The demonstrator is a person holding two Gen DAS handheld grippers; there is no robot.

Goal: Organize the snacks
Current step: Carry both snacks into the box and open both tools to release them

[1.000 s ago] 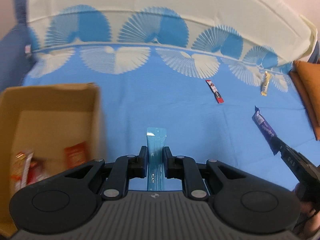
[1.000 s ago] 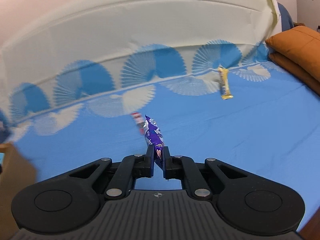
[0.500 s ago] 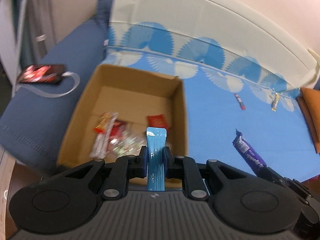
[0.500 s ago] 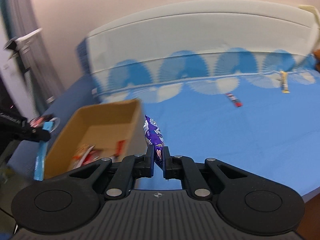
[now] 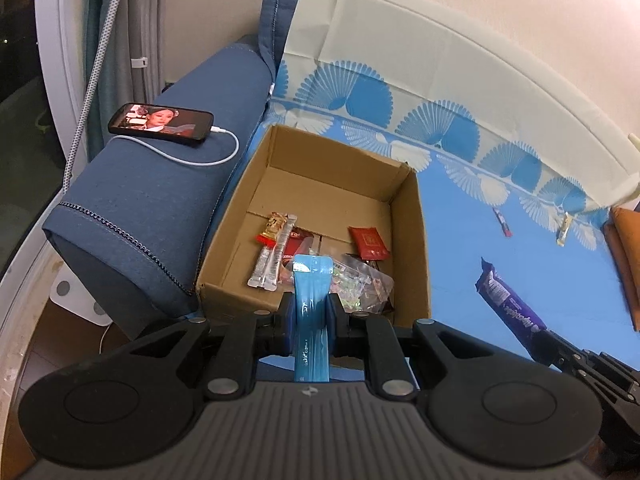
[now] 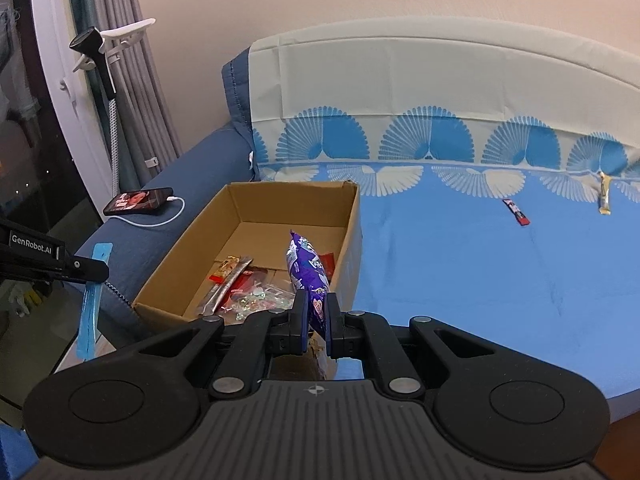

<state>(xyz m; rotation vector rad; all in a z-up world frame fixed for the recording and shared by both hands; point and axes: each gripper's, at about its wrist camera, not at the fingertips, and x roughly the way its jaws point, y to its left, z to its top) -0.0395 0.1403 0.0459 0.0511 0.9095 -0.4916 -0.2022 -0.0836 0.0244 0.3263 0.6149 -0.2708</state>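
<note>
My left gripper [image 5: 311, 314] is shut on a light blue stick packet [image 5: 311, 280] and holds it above the near edge of an open cardboard box [image 5: 412, 216]. My right gripper [image 6: 316, 320] is shut on a purple snack bar [image 6: 306, 268], held over the box's near right corner [image 6: 352, 216]. The box holds several snacks: a red-and-white stick [image 5: 274, 248], a red sachet [image 5: 369, 242] and a clear candy bag [image 5: 360, 282]. A red bar [image 6: 516, 211] and a yellow bar [image 6: 605, 198] lie on the blue sheet.
The box sits on a blue fan-patterned sheet [image 6: 480, 264] over a sofa. A phone [image 5: 160, 122] with a white cable rests on the blue armrest at the left. An orange cushion [image 5: 624, 248] is at the far right. A window and curtain stand at the left.
Both grippers have swung left from the open sheet towards the box, each still holding its snack. The box now lies directly ahead of both.
</note>
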